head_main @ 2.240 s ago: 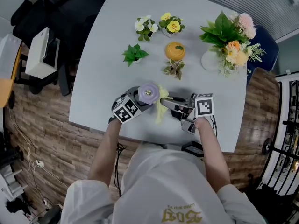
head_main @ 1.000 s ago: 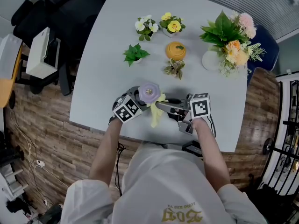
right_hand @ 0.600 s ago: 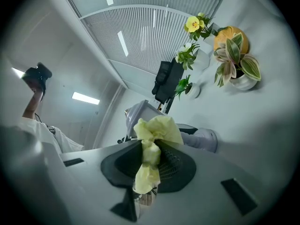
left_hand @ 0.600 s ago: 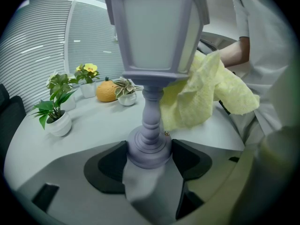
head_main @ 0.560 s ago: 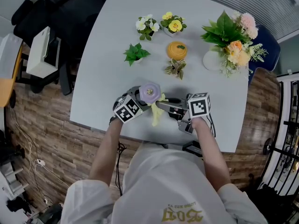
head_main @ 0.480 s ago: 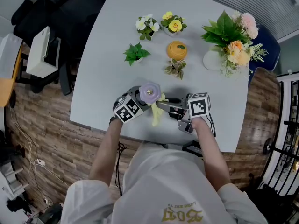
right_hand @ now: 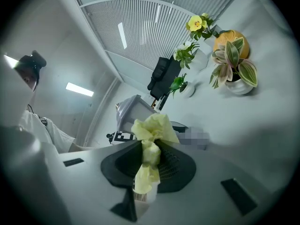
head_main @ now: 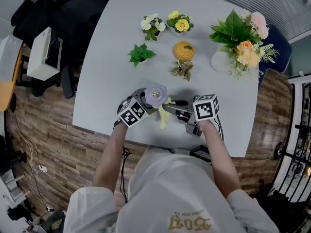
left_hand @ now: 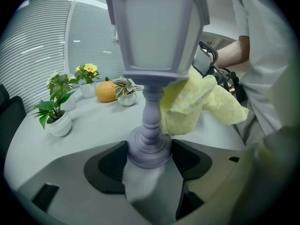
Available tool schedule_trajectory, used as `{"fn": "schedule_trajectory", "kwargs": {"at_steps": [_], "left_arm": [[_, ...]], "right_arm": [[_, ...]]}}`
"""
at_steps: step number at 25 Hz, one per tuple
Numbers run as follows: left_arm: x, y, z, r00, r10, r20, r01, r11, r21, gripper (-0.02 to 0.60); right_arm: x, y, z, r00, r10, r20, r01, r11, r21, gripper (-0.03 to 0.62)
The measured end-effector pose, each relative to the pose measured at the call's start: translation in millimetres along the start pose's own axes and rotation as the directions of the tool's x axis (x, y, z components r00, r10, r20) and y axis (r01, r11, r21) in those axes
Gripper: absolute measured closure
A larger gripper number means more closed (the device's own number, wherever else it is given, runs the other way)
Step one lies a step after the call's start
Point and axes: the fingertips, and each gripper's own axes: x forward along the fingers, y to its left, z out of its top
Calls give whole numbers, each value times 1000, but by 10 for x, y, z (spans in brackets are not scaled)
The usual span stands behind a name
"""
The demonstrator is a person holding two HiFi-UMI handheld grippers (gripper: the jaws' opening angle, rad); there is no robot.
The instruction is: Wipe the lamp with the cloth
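A lilac lantern-shaped lamp [head_main: 155,95] [left_hand: 154,36] stands near the table's front edge. My left gripper [head_main: 144,106] [left_hand: 149,154] is shut on its round base. A pale yellow cloth [head_main: 164,114] [left_hand: 197,101] [right_hand: 151,130] is pinched in my right gripper [head_main: 171,108] [right_hand: 149,159], which is shut on it. The cloth's bunched end lies against the lamp's right side, just under the shade. In the right gripper view the lamp [right_hand: 133,111] shows right behind the cloth.
On the white table [head_main: 116,67] farther back stand a small green plant [head_main: 140,55], a white-flower pot [head_main: 150,24], a yellow-flower pot [head_main: 178,24], an orange gourd [head_main: 183,51], a striped-leaf plant [head_main: 181,71] and a large bouquet [head_main: 240,38]. Black chairs [head_main: 58,13] stand at the left.
The right gripper and cloth moved left from beside the lamp until the cloth pressed on it, then shifted slightly. The left gripper and lamp stayed put.
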Motion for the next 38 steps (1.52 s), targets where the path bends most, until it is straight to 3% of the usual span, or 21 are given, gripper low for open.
{"fn": "schedule_trajectory", "kwargs": {"at_steps": [18,38], "left_arm": [[-3,-4,-4,1000,0,-2,0,1000,-1,276],[-8,-6,5,1000,0,-1,0,1000,0,276]], "right_arm": [[100,-195,-21,995,-98,-26,98,995,4,517],[165,-285,-4,991,-132,-37,133,991,3,517]]}}
